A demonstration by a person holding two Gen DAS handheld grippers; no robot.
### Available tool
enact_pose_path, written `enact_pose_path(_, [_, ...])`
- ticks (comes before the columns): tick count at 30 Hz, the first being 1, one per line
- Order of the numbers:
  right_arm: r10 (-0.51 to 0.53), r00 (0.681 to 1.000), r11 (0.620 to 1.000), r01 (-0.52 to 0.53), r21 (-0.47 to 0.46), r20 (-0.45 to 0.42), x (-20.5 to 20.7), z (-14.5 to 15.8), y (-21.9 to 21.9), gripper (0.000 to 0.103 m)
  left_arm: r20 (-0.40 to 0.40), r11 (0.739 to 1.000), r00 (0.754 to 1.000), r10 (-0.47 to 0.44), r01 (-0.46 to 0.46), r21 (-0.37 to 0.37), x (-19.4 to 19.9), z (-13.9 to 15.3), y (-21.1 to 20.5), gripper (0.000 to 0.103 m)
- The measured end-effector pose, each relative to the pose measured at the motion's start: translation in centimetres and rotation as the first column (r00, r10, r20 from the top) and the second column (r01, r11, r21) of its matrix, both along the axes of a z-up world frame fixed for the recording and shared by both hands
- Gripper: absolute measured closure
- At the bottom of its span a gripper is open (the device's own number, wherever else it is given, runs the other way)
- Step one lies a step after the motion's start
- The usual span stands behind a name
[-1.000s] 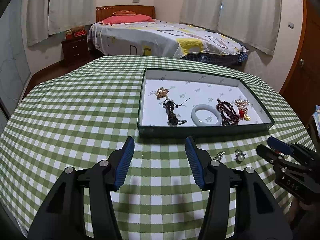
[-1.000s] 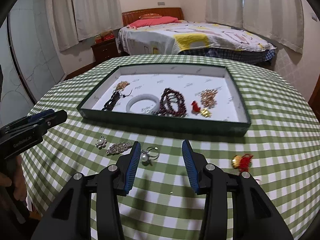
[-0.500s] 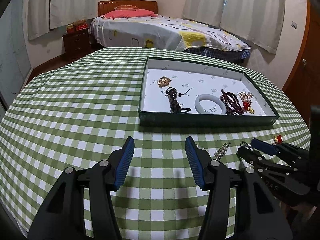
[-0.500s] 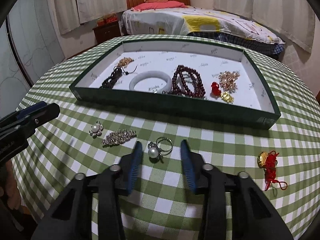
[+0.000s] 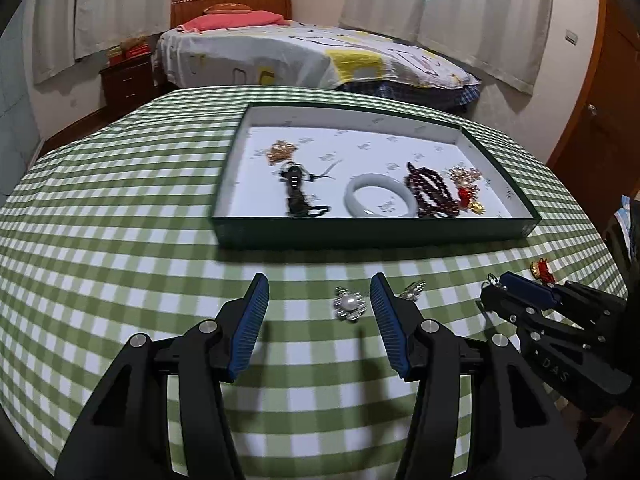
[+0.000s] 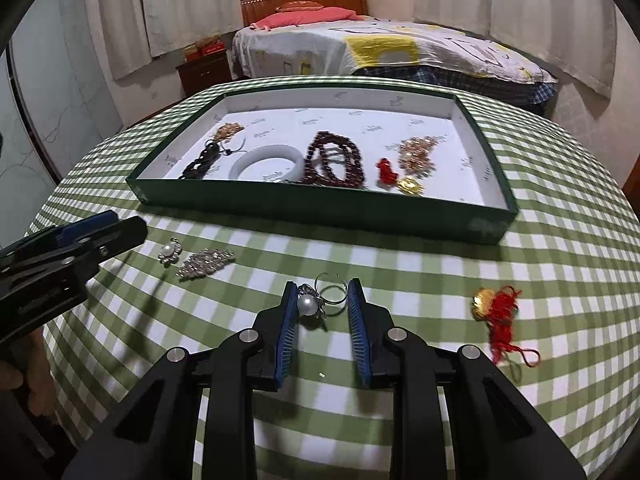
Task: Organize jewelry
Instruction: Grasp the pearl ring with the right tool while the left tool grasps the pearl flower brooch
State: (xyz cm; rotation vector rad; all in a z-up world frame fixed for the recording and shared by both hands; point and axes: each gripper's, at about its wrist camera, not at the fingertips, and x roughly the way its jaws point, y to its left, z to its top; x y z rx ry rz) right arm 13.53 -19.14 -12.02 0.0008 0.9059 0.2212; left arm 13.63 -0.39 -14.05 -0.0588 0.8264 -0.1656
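Observation:
A green tray (image 5: 360, 230) (image 6: 320, 206) holds a white bangle (image 5: 378, 200) (image 6: 267, 162), dark red beads (image 6: 336, 158), a black cord and gold pieces. My right gripper (image 6: 322, 304) is low over the cloth, jaws partly closed around a pearl ring (image 6: 316, 302), with gaps still showing on both sides. My left gripper (image 5: 318, 294) is open, with a pearl brooch (image 5: 349, 304) (image 6: 170, 250) lying between its fingertips on the cloth. A rhinestone brooch (image 6: 206, 263) (image 5: 412, 290) lies beside it.
A gold charm with a red tassel (image 6: 498, 312) (image 5: 542, 270) lies on the green checked tablecloth (image 5: 120, 220) to the right. The table edge drops off near my grippers. A bed (image 5: 312, 52) stands behind the table.
My right gripper has come down and narrowed its jaws around the pearl ring. My left gripper has moved right and forward, so the pearl brooch now lies between its fingers.

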Motion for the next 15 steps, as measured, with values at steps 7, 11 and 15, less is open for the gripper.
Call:
enact_pose_path(7, [-0.009, 1.0, 1.0, 0.009, 0.018, -0.004, -0.3, -0.1, -0.8, 0.076, -0.037, 0.999, 0.999, -0.031, 0.032, 0.011, 1.0, -1.5, -1.6, 0.056])
enact_pose_path(11, [-0.01, 1.0, 1.0, 0.01, 0.028, -0.002, -0.4, -0.1, -1.0, 0.076, -0.065, 0.999, 0.997, -0.032, 0.033, 0.013, 1.2, -2.2, -1.7, 0.063])
enact_pose_path(15, [-0.012, 1.0, 0.999, 0.012, 0.031, -0.003, -0.4, -0.1, -1.0, 0.076, -0.075, 1.0, 0.997, -0.026, 0.026, 0.002, 1.4, -2.3, -1.4, 0.068])
